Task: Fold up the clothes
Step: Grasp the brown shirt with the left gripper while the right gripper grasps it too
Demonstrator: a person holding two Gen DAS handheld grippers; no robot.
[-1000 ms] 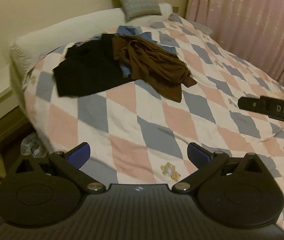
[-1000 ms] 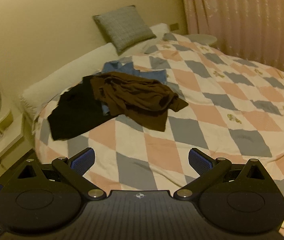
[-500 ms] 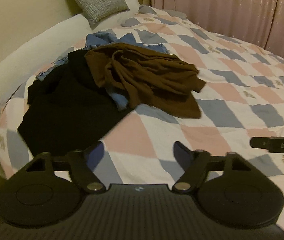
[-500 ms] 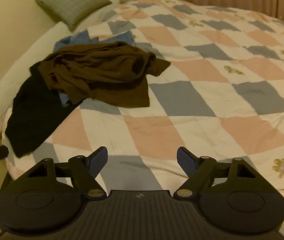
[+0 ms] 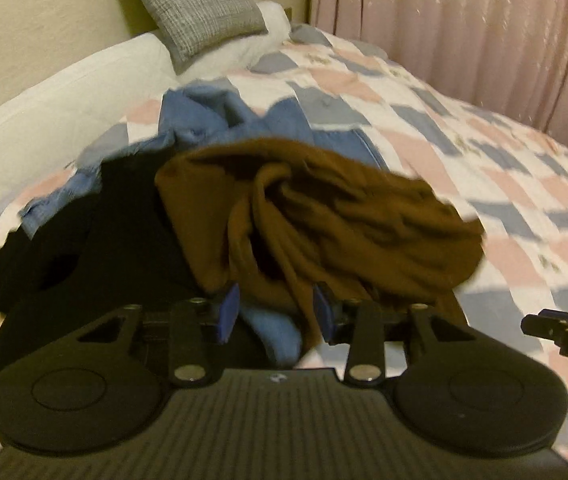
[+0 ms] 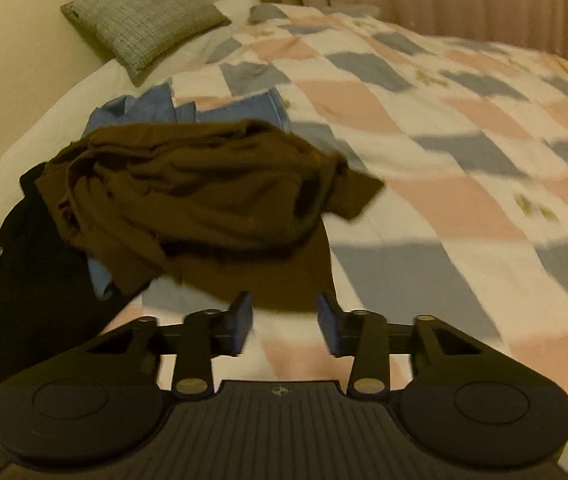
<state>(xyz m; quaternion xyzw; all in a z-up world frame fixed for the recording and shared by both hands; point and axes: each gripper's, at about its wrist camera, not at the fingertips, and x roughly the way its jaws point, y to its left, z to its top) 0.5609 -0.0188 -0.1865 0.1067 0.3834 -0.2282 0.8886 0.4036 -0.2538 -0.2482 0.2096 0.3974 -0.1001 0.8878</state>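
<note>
A crumpled brown garment [image 5: 324, 216] lies on top of a clothes pile on the bed, over a blue garment [image 5: 235, 120] and a black one [image 5: 103, 232]. My left gripper [image 5: 275, 312] hovers at the pile's near edge with its jaws closing. Brown and blue cloth show through the gap, but no pad presses on them. In the right wrist view the brown garment [image 6: 203, 200] spreads just beyond my right gripper [image 6: 284, 320]. Its jaws are closing too, at the brown hem with nothing pinched. The blue garment [image 6: 163, 108] and black garment [image 6: 23, 272] lie behind and to the left.
A pink, grey and white checked quilt [image 6: 444, 160] covers the bed. A grey pillow [image 5: 199, 4] leans on the white headboard cushion [image 5: 63, 92]. Pink curtains [image 5: 484, 40] hang at the far side. The right gripper's tip [image 5: 564, 332] shows at the left view's edge.
Both grippers have come forward and down to the clothes pile, which now fills the views. Both pairs of jaws have narrowed from wide open to a small gap.
</note>
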